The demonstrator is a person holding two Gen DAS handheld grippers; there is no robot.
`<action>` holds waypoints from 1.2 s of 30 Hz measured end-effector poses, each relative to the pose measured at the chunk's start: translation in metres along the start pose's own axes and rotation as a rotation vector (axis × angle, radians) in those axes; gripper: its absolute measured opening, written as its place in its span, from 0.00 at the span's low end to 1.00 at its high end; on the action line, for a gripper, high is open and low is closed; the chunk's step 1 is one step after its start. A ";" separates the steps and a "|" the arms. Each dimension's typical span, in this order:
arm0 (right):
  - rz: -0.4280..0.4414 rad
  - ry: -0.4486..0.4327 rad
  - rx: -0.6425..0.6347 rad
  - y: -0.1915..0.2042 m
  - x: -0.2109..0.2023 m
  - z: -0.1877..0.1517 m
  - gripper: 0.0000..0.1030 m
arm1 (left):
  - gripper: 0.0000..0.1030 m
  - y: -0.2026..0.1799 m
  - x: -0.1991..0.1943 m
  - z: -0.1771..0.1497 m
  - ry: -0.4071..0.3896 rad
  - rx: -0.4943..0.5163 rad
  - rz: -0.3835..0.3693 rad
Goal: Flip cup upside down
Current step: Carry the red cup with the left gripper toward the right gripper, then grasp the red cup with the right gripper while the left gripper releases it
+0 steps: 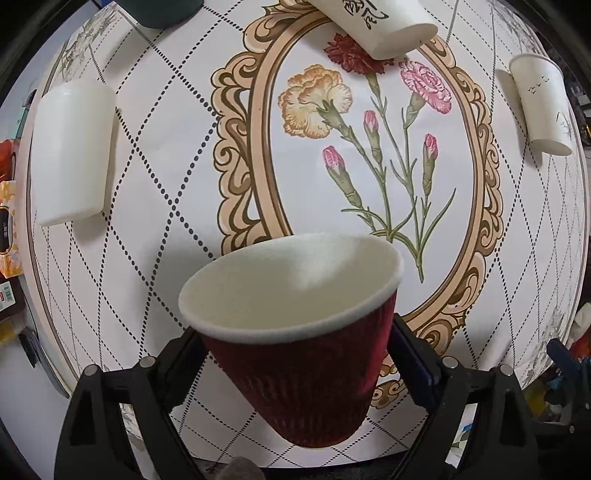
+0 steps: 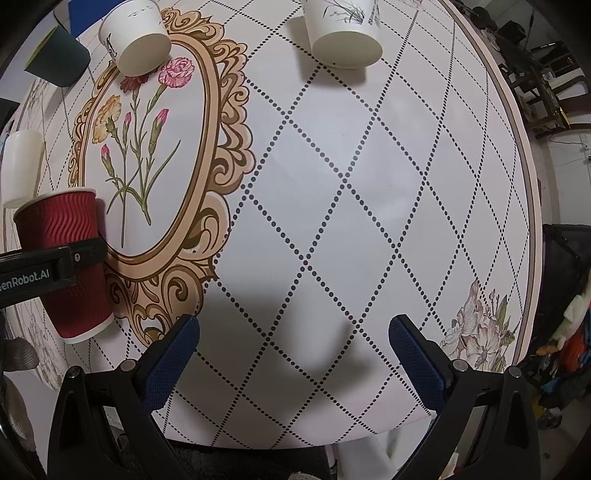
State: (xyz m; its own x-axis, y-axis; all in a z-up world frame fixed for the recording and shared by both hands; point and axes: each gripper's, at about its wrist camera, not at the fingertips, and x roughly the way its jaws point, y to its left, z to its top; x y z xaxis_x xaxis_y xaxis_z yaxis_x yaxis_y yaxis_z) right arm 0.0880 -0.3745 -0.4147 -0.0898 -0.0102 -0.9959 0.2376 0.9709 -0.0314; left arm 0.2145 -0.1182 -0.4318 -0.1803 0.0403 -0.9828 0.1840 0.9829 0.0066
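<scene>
A red ribbed paper cup (image 1: pixel 303 380) with a white rim and white inside sits between the fingers of my left gripper (image 1: pixel 295 354), which is shut on its sides. Its mouth faces forward and up, away from the camera. In the right wrist view the same cup (image 2: pixel 62 236) is at the far left, mouth up, with the left gripper's black finger (image 2: pixel 79 254) across its middle and its base near the tablecloth. My right gripper (image 2: pixel 293 354) is open and empty above the tablecloth (image 2: pixel 369 221).
Several other cups stand upside down on the floral tablecloth: a white plastic one (image 1: pixel 72 151), two printed white paper ones (image 1: pixel 380 26) (image 1: pixel 541 103), and a dark green one (image 2: pixel 59 55). The table's edge (image 2: pixel 532 206) curves at the right, with clutter beyond.
</scene>
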 end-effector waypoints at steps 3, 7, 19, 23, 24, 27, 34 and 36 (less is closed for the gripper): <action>0.002 -0.003 0.002 -0.001 -0.001 0.000 1.00 | 0.90 -0.004 -0.005 -0.001 -0.003 -0.007 -0.010; 0.004 -0.007 0.002 -0.001 -0.004 -0.001 1.00 | 0.90 -0.007 -0.017 -0.006 -0.013 -0.018 -0.018; 0.059 -0.039 -0.007 0.008 -0.031 -0.008 1.00 | 0.90 0.023 -0.114 -0.054 -0.191 -0.142 -0.092; 0.090 -0.052 -0.035 0.024 -0.047 -0.011 1.00 | 0.90 0.062 -0.136 -0.084 -0.256 -0.226 -0.066; 0.097 -0.057 -0.048 0.032 -0.053 -0.012 1.00 | 0.90 0.066 -0.135 -0.086 -0.259 -0.235 -0.061; 0.111 -0.071 -0.080 0.046 -0.066 -0.018 1.00 | 0.90 0.094 -0.139 -0.100 -0.268 -0.269 -0.057; 0.069 -0.122 -0.244 0.101 -0.104 -0.031 1.00 | 0.90 0.138 -0.128 -0.137 -0.278 -0.314 -0.032; 0.016 -0.158 -0.357 0.122 -0.115 -0.036 1.00 | 0.92 0.145 -0.123 -0.144 -0.286 -0.318 -0.011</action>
State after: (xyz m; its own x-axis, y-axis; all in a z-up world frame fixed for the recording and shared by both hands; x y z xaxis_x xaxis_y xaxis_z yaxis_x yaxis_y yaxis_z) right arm 0.0924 -0.2461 -0.3011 0.0674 -0.0046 -0.9977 -0.1158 0.9932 -0.0124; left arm 0.1248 0.0454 -0.2830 0.1027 0.0218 -0.9945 -0.1317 0.9913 0.0081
